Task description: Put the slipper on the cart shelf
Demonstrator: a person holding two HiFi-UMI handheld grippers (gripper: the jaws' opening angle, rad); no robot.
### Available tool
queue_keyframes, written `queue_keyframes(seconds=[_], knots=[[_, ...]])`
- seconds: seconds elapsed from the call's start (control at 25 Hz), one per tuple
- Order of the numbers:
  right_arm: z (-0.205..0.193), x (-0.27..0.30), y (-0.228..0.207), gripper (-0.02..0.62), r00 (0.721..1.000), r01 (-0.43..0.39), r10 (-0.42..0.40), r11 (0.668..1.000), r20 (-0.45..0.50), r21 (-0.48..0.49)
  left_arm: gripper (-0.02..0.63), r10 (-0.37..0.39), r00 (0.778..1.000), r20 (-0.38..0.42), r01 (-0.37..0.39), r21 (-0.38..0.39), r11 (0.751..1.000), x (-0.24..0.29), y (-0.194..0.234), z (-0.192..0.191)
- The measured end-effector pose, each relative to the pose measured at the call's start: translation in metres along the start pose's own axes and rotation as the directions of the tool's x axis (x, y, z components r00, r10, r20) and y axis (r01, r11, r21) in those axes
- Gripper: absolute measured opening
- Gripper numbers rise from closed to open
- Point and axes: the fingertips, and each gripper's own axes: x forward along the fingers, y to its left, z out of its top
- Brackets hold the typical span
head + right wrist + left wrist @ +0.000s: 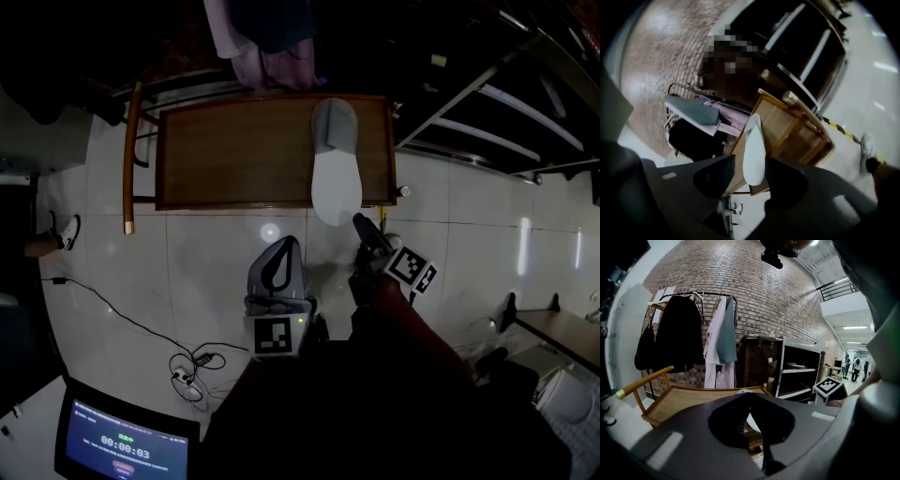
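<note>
A white slipper (pixel 336 178) with a grey strap hangs over the right part of the wooden cart shelf (pixel 234 155), its heel past the shelf's front edge. My right gripper (pixel 359 222) is at that heel. In the right gripper view the slipper (pixel 753 140) runs edge-on between the two jaws of the right gripper (pixel 751 169), which stand wide and close on its sole. My left gripper (pixel 289 244) hovers lower, over the floor tiles in front of the cart, its jaws meeting at the tips with nothing in them. The left gripper (pixel 752 397) faces the cart (pixel 684 401).
Garments (pixel 719 333) hang on a rack behind the cart against a brick wall. A dark metal shelving unit (pixel 497 103) stands to the right. Cables (pixel 187 361) lie on the white tiles at lower left near a lit screen (pixel 127 445). A shoe (pixel 70 232) is at far left.
</note>
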Motion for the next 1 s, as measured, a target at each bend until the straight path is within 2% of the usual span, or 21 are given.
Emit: queue_keyframes(seconds=[0.12,0.32,0.52,0.72,0.88,1.0], knots=[[-0.01,0.015,-0.013,0.218,1.0,-0.004,0.006,0.993,-0.022,0.117,0.015,0.006,1.0,0.009,-0.006,-0.007,1.0,-0.002,0.004,-0.003],[-0.022,0.04,-0.032,0.227,0.998,0.015,-0.004,0.981,-0.058,0.195,0.015,0.022,1.0,-0.006,-0.022,-0.015,1.0,-0.001,0.011,-0.013],[-0.028,0.062,-0.042,0.215,0.999,0.017,-0.005,0.962,-0.047,0.271,0.015,0.044,0.999,-0.007,-0.044,-0.028,0.999,-0.004,0.018,-0.019],[-0.031,0.074,-0.042,0.097,0.999,0.016,-0.005,0.965,-0.045,0.263,0.015,0.055,0.998,-0.014,-0.055,-0.029,0.998,-0.009,0.019,-0.021],[-0.026,0.073,-0.034,0.054,0.998,-0.031,0.041,0.974,-0.04,0.225,0.015,0.082,0.997,-0.011,-0.082,-0.029,0.996,-0.012,0.028,-0.018],[-0.022,0.067,-0.022,0.044,0.997,-0.066,0.074,0.977,-0.031,0.201,0.015,0.094,0.996,-0.002,-0.094,-0.024,0.995,-0.018,0.034,-0.013]])
